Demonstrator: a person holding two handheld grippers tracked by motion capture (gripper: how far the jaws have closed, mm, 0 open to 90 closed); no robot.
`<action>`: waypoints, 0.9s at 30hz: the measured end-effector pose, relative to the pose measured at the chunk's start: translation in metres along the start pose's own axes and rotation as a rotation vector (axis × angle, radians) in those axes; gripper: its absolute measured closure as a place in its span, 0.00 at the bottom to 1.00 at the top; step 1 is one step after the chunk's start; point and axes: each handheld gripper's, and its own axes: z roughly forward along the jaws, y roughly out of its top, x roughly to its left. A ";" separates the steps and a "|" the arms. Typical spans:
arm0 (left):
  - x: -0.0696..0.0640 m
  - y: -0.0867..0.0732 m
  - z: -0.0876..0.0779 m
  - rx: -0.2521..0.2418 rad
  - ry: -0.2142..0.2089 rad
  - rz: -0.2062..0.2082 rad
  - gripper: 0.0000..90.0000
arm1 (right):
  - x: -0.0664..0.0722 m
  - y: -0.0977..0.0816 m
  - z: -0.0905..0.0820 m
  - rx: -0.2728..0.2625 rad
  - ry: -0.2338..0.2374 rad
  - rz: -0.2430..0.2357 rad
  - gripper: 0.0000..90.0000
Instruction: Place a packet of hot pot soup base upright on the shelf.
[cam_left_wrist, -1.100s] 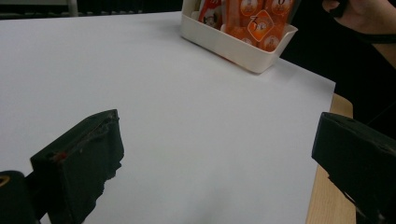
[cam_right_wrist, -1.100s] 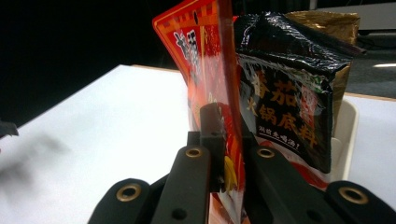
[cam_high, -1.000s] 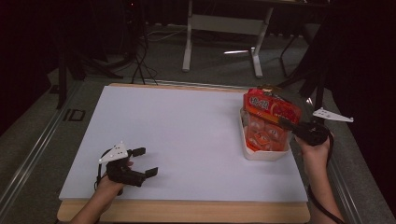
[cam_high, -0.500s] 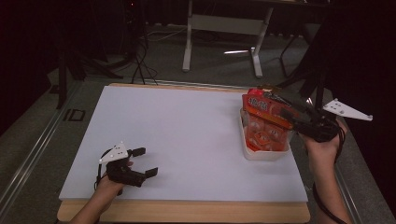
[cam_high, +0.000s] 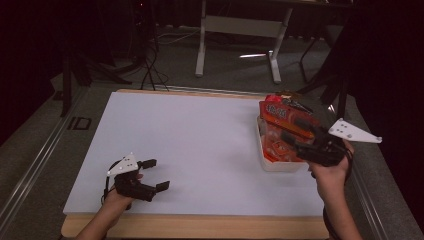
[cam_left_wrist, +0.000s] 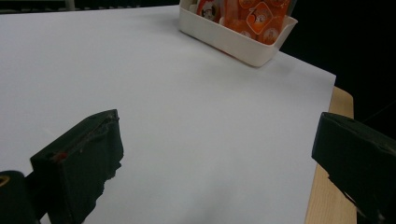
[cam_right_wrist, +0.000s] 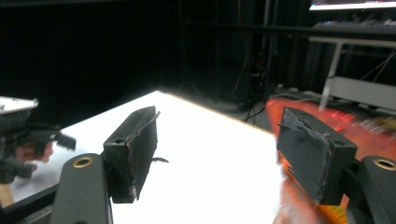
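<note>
Right gripper (cam_high: 296, 137): jaws have just been opening, now wide apart with nothing between them, hovering over the near end of the white bin (cam_high: 280, 164). Bin sits at the desk's (cam_high: 200, 145) right edge, stuffed with orange-red snack packets (cam_high: 285, 117); top packets stick out above its rim. Left gripper (cam_high: 156, 174): jaws spread wide, empty, low over the desk near the front-left corner, well apart from the bin. In the left gripper view the bin (cam_left_wrist: 233, 39) shows at the far side.
</note>
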 end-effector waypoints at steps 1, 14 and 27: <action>0.000 0.000 0.000 -0.001 -0.001 -0.001 0.02 | 0.002 -0.005 0.002 0.003 0.019 0.006 0.30; -0.001 -0.001 0.001 0.005 -0.010 0.008 0.02 | 0.018 -0.053 0.030 0.089 0.114 0.035 0.17; -0.002 -0.001 0.001 0.007 -0.012 0.013 0.02 | 0.026 -0.085 0.049 0.208 0.188 0.042 0.16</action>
